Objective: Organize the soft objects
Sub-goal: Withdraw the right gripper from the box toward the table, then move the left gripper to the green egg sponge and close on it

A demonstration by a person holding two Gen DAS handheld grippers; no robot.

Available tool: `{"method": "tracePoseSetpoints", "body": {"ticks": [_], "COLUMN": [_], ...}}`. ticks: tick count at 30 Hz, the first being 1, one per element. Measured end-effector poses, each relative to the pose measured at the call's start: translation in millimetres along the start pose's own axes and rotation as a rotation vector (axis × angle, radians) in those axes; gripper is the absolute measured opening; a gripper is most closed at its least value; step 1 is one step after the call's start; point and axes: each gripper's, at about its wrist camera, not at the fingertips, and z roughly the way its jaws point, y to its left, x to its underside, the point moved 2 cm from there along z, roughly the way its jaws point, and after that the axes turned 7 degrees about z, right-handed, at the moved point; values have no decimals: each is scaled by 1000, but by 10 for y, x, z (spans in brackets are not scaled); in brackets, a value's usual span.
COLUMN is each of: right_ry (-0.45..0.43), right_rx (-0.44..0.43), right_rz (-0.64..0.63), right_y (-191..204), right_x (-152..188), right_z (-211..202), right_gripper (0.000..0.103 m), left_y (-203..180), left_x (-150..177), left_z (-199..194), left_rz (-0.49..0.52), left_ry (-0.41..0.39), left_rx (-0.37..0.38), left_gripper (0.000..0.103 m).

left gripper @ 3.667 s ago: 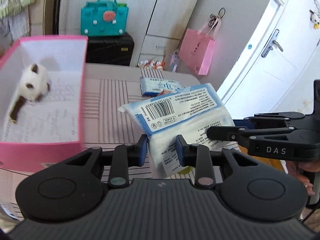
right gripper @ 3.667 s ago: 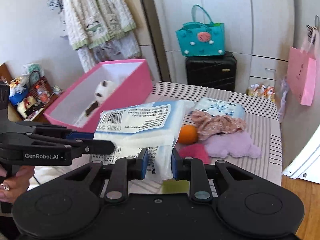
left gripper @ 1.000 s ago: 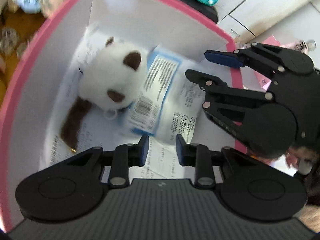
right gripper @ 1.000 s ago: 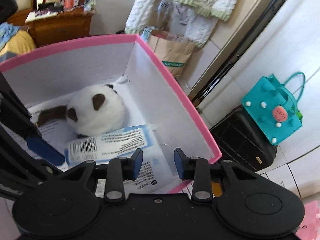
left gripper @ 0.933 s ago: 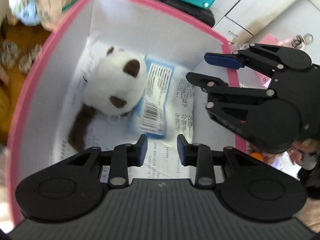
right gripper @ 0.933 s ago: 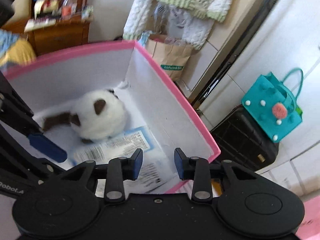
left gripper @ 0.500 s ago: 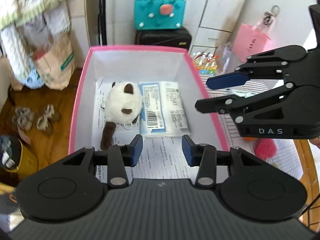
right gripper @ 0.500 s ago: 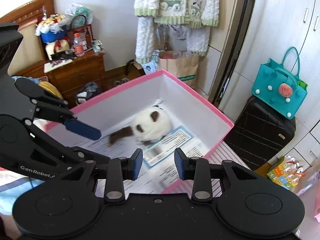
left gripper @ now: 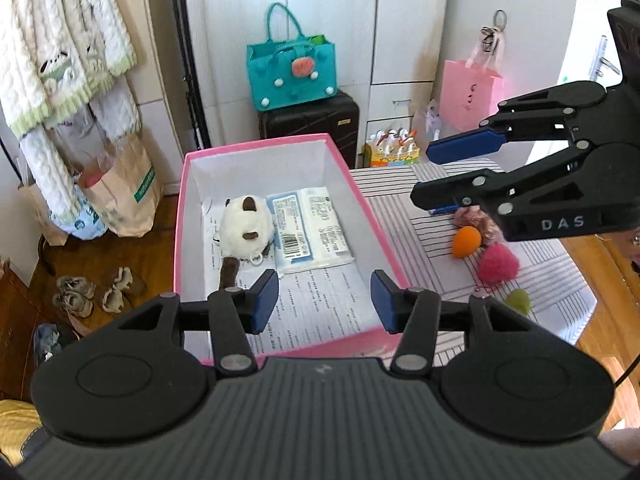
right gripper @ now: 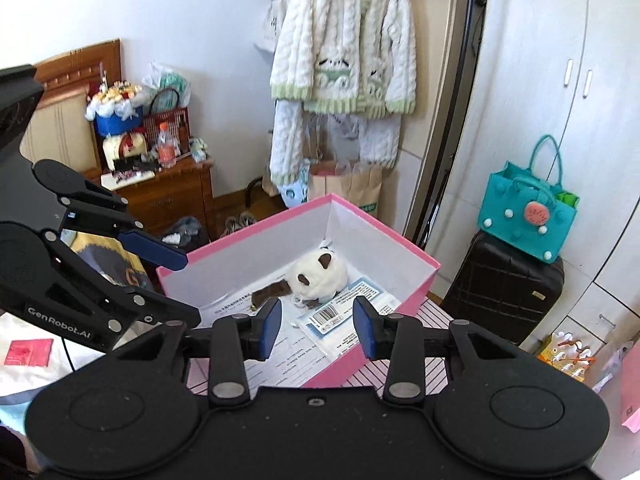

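A pink box (left gripper: 384,246) with a white inside stands on the striped table. In it lie a white and brown plush toy (left gripper: 246,232) and, to its right, a blue and white tissue pack (left gripper: 310,236). The box (right gripper: 416,284), plush (right gripper: 318,276) and pack (right gripper: 344,316) also show in the right wrist view. My left gripper (left gripper: 324,306) is open and empty, high above the box's near end. My right gripper (right gripper: 318,326) is open and empty, above the box's near side. On the table lie an orange ball (left gripper: 466,241), a pink pompom (left gripper: 497,265) and a green ball (left gripper: 519,301).
A teal bag (left gripper: 292,74) sits on a black suitcase (left gripper: 308,122) behind the box. A pink bag (left gripper: 470,94) hangs at the right. A cardigan (right gripper: 344,44) hangs on the wall. Paper bags (left gripper: 120,196) and shoes (left gripper: 96,292) are on the floor at the left.
Both grippers let go of the tissue pack in the box beside the plush, opened wider and rose high above the box.
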Motion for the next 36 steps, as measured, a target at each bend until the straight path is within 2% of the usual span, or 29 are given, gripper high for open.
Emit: {"method": "tracePoseSetpoints", "body": {"ticks": [6, 11, 18, 27, 36], "right_ry": [-60, -94, -116, -114, -109], "right_rx": [-1, 28, 80, 204, 226], "right_rz": [13, 42, 131, 197, 292], "right_y": [97, 147, 105, -96, -506], "right_x": [188, 435, 871, 1449, 1920], "right_z": [-355, -604, -913, -1158, -1149], "right_gripper": [49, 52, 54, 58, 61], "left_y": [-187, -303, -503, -894, -1323], "left_x": [83, 174, 333, 551, 612], "left_z": [-183, -260, -320, -21, 383], "left_rz": [49, 58, 42, 35, 74], "left_ry": [-33, -45, -146, -116, -110], "left_rx": [-2, 20, 64, 197, 260], "left_gripper": [60, 61, 67, 68, 70]}}
